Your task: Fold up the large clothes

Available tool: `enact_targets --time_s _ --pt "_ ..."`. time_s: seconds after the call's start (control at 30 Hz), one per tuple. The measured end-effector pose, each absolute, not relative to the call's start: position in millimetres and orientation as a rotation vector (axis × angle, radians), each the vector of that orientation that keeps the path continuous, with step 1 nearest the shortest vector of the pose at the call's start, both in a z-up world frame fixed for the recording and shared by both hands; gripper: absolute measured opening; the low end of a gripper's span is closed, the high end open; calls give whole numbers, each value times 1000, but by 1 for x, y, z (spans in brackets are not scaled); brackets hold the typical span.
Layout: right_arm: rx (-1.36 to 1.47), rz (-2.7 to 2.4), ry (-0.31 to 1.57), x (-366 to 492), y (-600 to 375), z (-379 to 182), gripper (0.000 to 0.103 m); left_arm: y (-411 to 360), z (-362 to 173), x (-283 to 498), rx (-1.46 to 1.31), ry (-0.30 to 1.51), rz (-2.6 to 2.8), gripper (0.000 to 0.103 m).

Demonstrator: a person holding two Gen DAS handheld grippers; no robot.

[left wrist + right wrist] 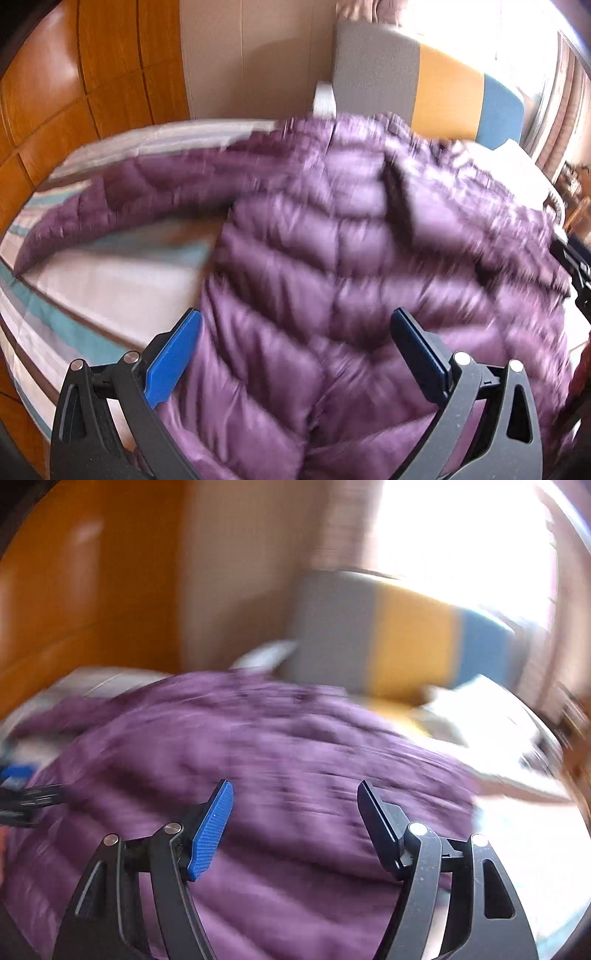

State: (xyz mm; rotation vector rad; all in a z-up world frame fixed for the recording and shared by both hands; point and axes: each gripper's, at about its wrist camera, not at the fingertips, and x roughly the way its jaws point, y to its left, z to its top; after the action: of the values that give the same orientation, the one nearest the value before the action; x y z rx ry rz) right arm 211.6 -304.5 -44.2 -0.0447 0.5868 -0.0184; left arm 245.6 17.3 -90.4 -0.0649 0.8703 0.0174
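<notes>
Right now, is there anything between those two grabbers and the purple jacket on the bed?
Nothing visible stands in the way. The purple jacket lies spread on the bed, directly in front of both grippers. The left gripper and right gripper both have their fingers apart with only jacket fabric behind the gap. The pictures are blurred.

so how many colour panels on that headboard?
3, side by side behind the purple jacket: grey panel on the left, yellow panel in the middle, blue panel on the right. The jacket may hide more.
</notes>
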Motion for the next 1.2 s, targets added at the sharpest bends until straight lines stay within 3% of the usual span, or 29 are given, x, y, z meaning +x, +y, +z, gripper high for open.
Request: enact_targets --time_s 0.1,0.17,0.23,0.3,0.37,0.47,0.5,0.7,0.8,0.83,0.87,0.93,1.1,1.2 --pt "94 -271 637 214 -362 -49 56 -3 -72 265 -72 810 -22 101" --pt "205 -345 672 212 -395 -59 41 -20 -70 284 -57 807 -54 101" --pt "289 -388 697 212 -419 -70 36 -40 -76 311 -23 827 -73 94" --pt "313 -382 719 218 -427 -78 36 -56 -88 330 8 868 -83 74" --pt "303 -346 739 226 -424 -84 36 -65 -101 345 -14 931 -120 39" --pt "251 -287 773 234 -410 -86 36 -61 -96 343 -35 911 -112 10" --pt "245 -252 769 238 -405 -84 36 -55 -89 340 -45 876 -94 9" --pt "203 -164 814 256 -376 -91 36 -30 -102 343 -39 886 -44 11" --pt "175 -181 859 266 -372 -107 36 -32 -114 343 -30 883 -33 24" --pt "166 -186 861 266 -371 -107 36 -33 -115 342 -24 878 -23 37" --pt "155 -191 861 267 -369 -107 36 -32 -114 341 -22 875 -11 61" --pt "149 -194 852 265 -368 -108 36 -27 -112 337 -40 869 11 86" --pt "141 -200 840 261 -368 -106 36 -7 -89 314 -156 800 69 86" --pt "128 -207 835 261 -366 -106 36 -18 -71 312 -142 746 57 80"
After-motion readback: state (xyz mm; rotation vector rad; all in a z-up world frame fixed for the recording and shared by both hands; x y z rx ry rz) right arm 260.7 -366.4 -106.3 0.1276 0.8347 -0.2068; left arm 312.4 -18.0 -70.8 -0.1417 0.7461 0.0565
